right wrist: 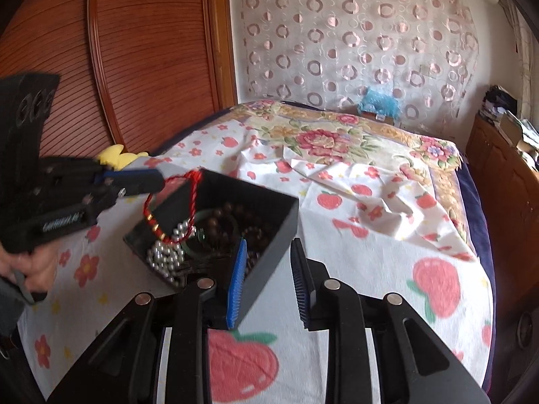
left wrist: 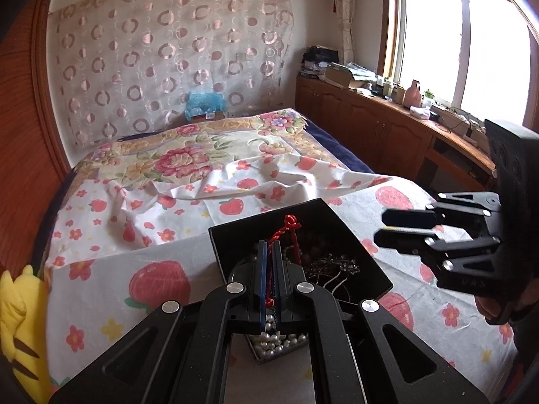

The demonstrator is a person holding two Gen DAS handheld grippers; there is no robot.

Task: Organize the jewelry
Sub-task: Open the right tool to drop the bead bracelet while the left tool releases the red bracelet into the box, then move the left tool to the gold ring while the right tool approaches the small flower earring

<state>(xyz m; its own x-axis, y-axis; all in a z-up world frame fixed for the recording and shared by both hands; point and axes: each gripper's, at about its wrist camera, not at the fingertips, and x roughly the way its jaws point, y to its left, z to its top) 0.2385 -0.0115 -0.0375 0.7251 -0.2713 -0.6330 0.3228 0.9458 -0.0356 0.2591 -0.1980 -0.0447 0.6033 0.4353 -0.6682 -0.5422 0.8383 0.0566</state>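
My left hand-held gripper [right wrist: 161,180] is clenched on the red braided cord bracelet [right wrist: 168,207], dangling over the black square jewelry box [right wrist: 269,222]. My right hand-held gripper [right wrist: 269,282], jaws parted and empty, straddles the box's near wall; I should lift slowly so the white pearl strand [right wrist: 166,252] doesn't snag.

A bed with a fruit-print sheet [left wrist: 111,289], a yellow plush toy [left wrist: 20,320] at its left, wooden cabinets [left wrist: 377,128] far right.

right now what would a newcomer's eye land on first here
The open black box of tangled jewelry sits on the fruit-print bedsheet, white pearl beads heaped in its near corner. Above it the left tongs pinch a red cord bracelet that dangles over the box, while the right tongs straddle the box's near wall.
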